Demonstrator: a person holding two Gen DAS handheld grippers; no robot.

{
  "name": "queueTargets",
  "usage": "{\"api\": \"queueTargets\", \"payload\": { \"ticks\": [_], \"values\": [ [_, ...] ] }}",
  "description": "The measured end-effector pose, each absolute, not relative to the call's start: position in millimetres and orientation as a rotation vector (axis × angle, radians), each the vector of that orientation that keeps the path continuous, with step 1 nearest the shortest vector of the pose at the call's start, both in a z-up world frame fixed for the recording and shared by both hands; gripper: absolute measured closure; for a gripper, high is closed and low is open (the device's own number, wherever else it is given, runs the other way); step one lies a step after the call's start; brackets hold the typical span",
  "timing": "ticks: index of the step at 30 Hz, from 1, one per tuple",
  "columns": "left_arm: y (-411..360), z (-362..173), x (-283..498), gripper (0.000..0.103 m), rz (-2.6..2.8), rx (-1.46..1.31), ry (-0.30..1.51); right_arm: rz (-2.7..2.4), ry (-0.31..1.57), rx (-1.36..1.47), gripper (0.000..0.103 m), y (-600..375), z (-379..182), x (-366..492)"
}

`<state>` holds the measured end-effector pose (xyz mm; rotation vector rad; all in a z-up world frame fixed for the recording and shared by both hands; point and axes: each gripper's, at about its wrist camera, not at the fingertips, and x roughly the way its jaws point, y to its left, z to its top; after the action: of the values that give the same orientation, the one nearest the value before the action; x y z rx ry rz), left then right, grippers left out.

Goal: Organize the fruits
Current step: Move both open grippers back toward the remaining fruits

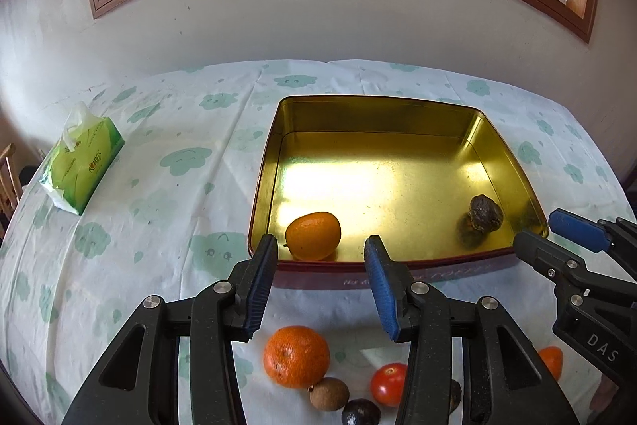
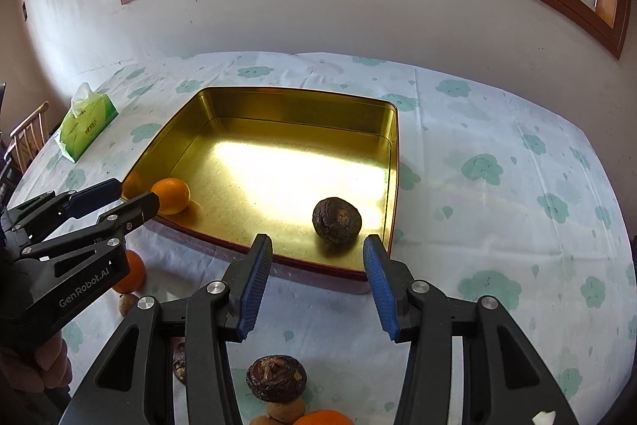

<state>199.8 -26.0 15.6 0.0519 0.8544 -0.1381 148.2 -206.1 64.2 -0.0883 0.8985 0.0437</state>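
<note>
A gold tin tray [image 1: 378, 178] [image 2: 278, 162] holds an orange [image 1: 313, 236] [image 2: 171, 194] at its near left and a dark wrinkled fruit [image 1: 483, 216] [image 2: 337, 220] at its near right. My left gripper [image 1: 320, 241] [image 2: 135, 194] hovers open and empty over the tray's near edge, in front of the orange. The right gripper [image 2: 317, 243] [image 1: 537, 230] is open too, empty, just short of the dark fruit. On the cloth in front of the tray lie an orange [image 1: 296, 356], a tomato [image 1: 388, 383], a small brown fruit [image 1: 329, 394] and another dark wrinkled fruit [image 2: 276, 379].
A green tissue pack [image 1: 81, 162] [image 2: 87, 122] lies at the table's far left. A wooden chair [image 2: 30, 134] stands beyond that edge. The wall and a window run behind the table. A hand [image 2: 47, 361] grips the left tool.
</note>
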Motion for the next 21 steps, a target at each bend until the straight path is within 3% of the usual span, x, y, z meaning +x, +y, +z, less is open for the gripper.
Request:
{"api": "queueTargets", "payload": {
  "ticks": [21],
  "values": [
    [14,-13,89,0.056,-0.093,0.038,0.889,0.003,0.916,-0.057,0.058,-230,44,36]
  ]
}}
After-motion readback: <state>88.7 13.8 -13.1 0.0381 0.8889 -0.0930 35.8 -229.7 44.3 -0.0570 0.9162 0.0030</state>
